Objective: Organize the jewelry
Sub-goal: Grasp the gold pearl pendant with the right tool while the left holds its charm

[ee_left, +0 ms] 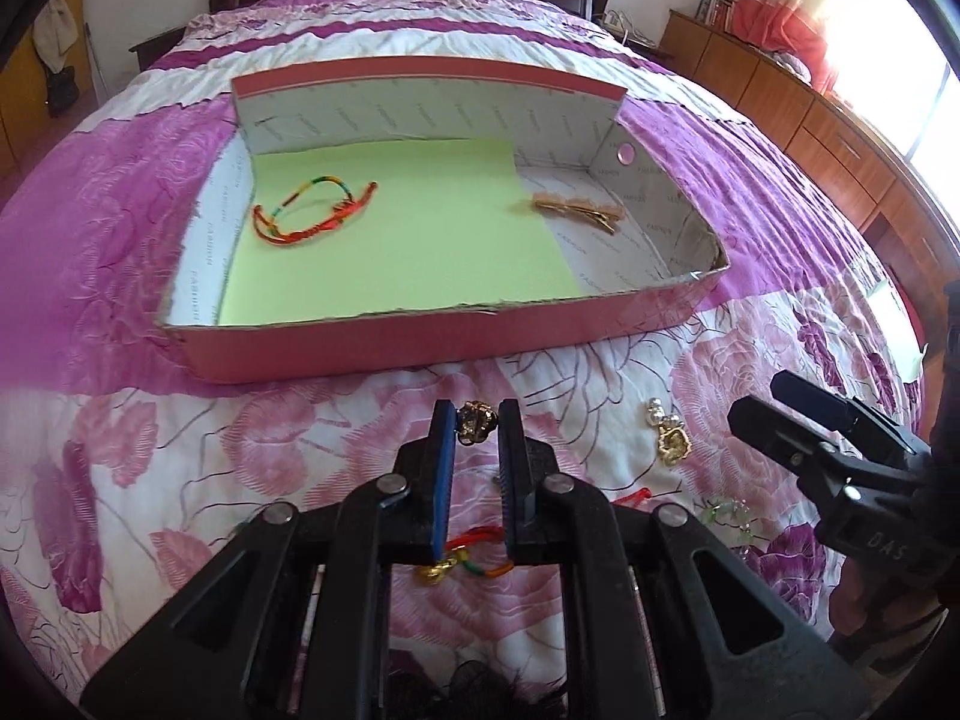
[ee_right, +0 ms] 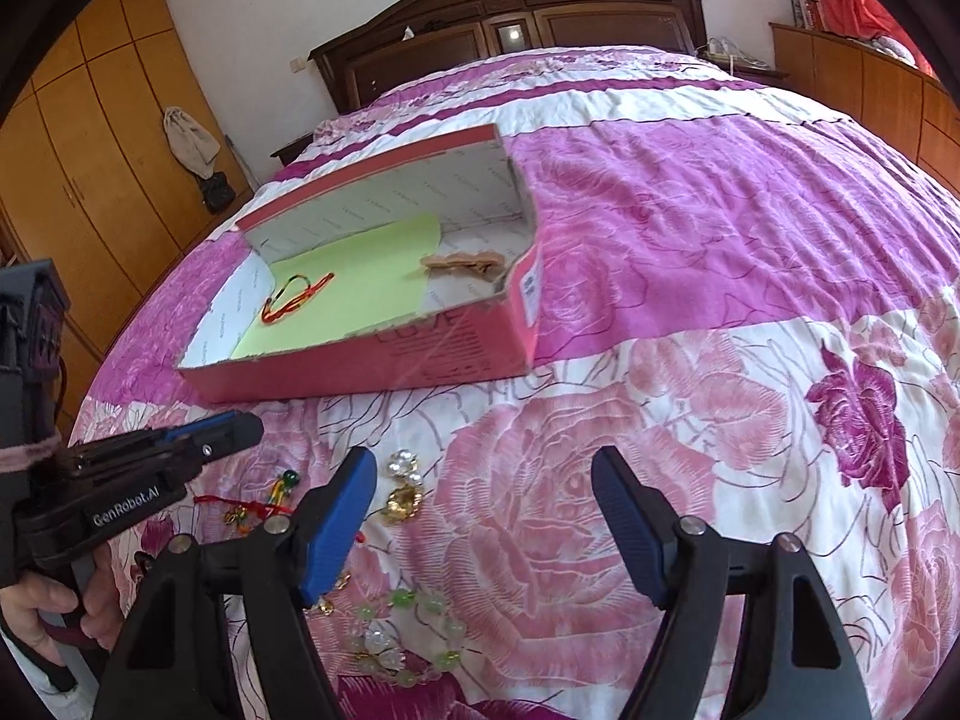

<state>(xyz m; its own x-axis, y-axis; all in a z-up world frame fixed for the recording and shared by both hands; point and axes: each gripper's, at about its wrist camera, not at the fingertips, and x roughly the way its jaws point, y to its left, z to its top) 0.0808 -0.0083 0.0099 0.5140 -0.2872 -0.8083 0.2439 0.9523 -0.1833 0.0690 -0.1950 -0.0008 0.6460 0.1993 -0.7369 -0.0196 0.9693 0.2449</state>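
The small gold flower-shaped brooch (ee_left: pixel 477 423) sits pinched at the very tips of the left gripper (ee_left: pixel 474 420), whose fingers are squeezed on it, just short of the pink cardboard box (ee_left: pixel 384 342). The hold looks thin, I think, so it could slip and drop onto the flowery bed cover (ee_right: pixel 720 420). The right gripper (ee_right: pixel 483 474) has its fingers wide apart, holding nothing, with the pearl-and-gold earring (ee_right: pixel 403 483) just beside its left finger.

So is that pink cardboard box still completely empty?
No, the pink cardboard box already holds a multicoloured braided cord bracelet on its green paper liner and a gold hair clip.
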